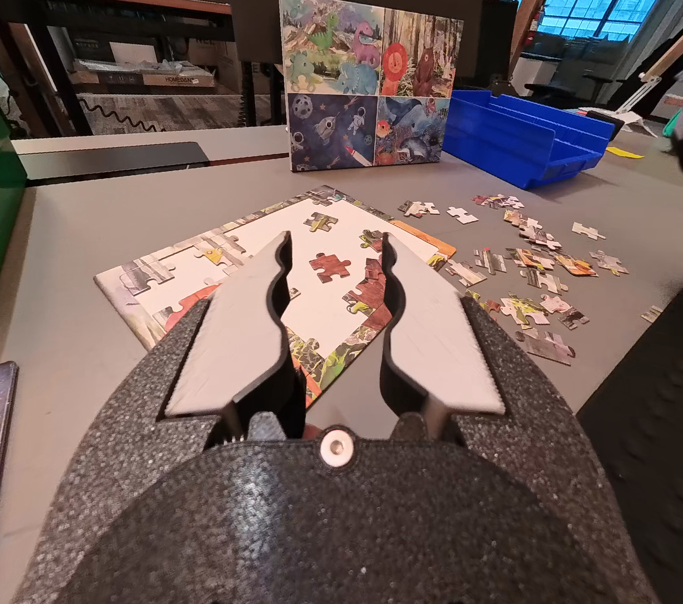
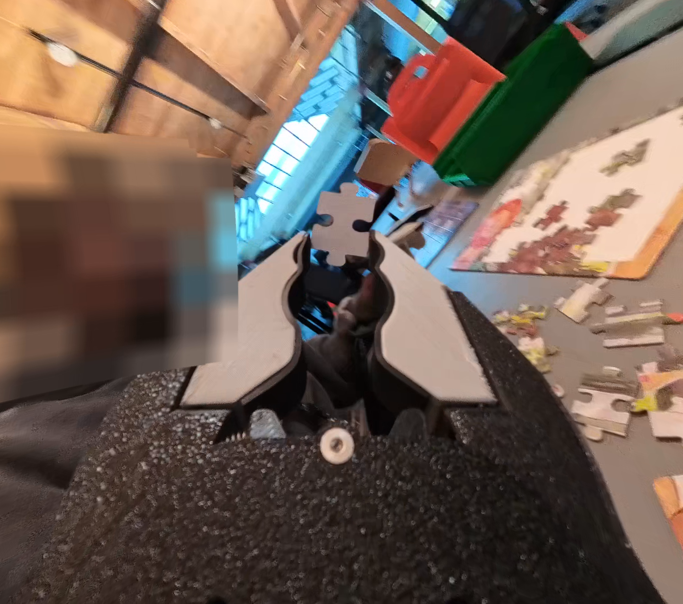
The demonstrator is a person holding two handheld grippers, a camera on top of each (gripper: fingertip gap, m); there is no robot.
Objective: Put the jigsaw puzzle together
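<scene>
The right gripper was seen tilted well above the table, its grey fingers closed part-way on a flat grey-backed cardboard jigsaw piece, pinched at its lower edges with the blank back toward the camera. The left gripper was held with its jaws apart and nothing between them, above the rectangular jigsaw tray with its white unfilled centre. Inside that tray a loose brown piece and partly joined border sections were visible; to the right, a scatter of loose printed pieces lay on the grey table. Behind stood an upright picture board of four cartoon animal and space scenes, beside a blue plastic bin.

The held piece is judged light, thin and stiff, yet easily bent or slipped if twisted; it is best taken across its flat body, clear of the tabs. Printed lettering was visible on a cardboard box under the far shelving; it is not repeated here.
</scene>
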